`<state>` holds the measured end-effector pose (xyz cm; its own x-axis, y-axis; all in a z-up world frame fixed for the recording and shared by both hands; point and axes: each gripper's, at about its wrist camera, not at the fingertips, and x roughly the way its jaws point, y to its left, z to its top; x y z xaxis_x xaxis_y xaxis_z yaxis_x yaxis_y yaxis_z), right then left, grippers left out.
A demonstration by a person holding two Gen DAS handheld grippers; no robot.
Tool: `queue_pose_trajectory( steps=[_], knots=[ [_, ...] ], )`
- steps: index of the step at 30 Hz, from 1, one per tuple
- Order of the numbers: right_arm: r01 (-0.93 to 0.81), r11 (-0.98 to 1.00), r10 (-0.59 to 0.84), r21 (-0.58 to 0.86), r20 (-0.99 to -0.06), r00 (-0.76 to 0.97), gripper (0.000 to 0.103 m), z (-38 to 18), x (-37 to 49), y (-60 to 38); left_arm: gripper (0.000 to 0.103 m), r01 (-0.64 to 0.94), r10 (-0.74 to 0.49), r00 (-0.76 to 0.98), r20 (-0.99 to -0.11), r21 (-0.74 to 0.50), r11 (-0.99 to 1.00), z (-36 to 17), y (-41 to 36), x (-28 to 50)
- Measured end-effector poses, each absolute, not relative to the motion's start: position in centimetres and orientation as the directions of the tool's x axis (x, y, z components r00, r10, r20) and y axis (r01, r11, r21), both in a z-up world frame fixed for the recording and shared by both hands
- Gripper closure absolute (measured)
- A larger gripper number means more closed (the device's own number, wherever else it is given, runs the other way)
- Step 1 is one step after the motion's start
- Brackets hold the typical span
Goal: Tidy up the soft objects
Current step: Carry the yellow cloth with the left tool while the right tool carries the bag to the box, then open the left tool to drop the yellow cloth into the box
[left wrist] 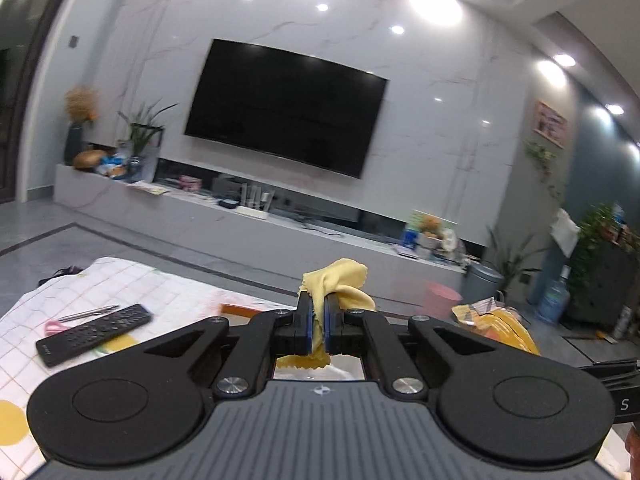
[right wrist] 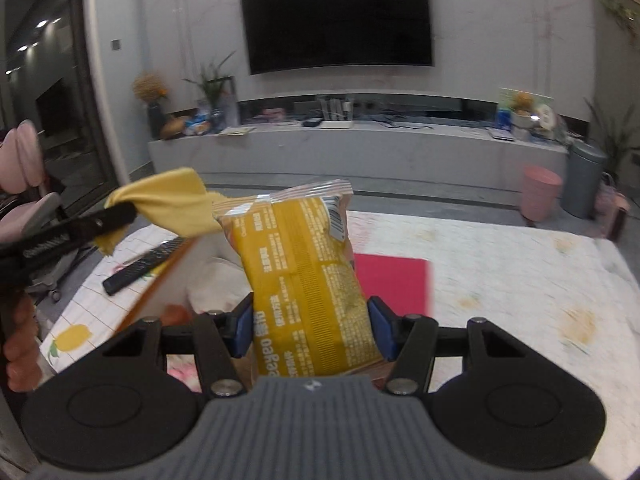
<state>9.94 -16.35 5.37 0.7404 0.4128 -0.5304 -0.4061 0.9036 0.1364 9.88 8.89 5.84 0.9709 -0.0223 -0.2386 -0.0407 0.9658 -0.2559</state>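
My left gripper (left wrist: 318, 306) is shut on a small yellow cloth (left wrist: 344, 284), which bunches above and hangs below the blue pads. From the right wrist view the same left gripper (right wrist: 128, 212) comes in from the left, holding the cloth (right wrist: 176, 204) in the air. My right gripper (right wrist: 312, 326) is shut on a puffy yellow snack bag (right wrist: 308, 280), its blue pads (right wrist: 244, 328) pressing both sides, the bag upright above the table. The bag (left wrist: 504, 328) also shows at the right of the left wrist view.
A table with a checked lemon-print cloth (left wrist: 132, 284) bears a black remote (left wrist: 94, 334), pens and pink scissors. An open white box with orange edge (right wrist: 168, 276) sits below the bag, a red sheet (right wrist: 396, 280) beside it. A TV wall, pink bin (right wrist: 540, 196) and grey bin stand beyond.
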Motion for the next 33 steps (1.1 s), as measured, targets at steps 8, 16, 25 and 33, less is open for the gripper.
queue_pose_trajectory(
  steps=[8, 16, 25, 33],
  knots=[
    [-0.342, 0.927, 0.369, 0.155, -0.542, 0.755, 0.046, 1.8, 15.9, -8.4, 0.098, -0.065, -0.07, 0.938, -0.339, -0.37, 0.927, 2.8, 13.2, 13.8],
    [-0.276, 0.922, 0.388, 0.272, -0.636, 0.667, 0.046, -1.5, 21.1, -5.3, 0.098, -0.073, -0.106, 0.879, -0.465, -0.35, 0.934, 0.1, 13.8, 16.0],
    [-0.337, 0.914, 0.4, 0.228, -0.652, 0.644, 0.046, -2.7, 20.7, -3.2, 0.093, -0.106, -0.046, 0.86, -0.509, -0.265, 0.958, -1.1, 12.8, 16.1],
    [-0.353, 0.92, 0.374, 0.171, -0.652, 0.66, 0.046, -2.0, 20.2, -2.9, 0.044, -0.21, 0.076, 0.866, -0.494, -0.223, 0.952, 0.0, 13.0, 15.4]
  ],
)
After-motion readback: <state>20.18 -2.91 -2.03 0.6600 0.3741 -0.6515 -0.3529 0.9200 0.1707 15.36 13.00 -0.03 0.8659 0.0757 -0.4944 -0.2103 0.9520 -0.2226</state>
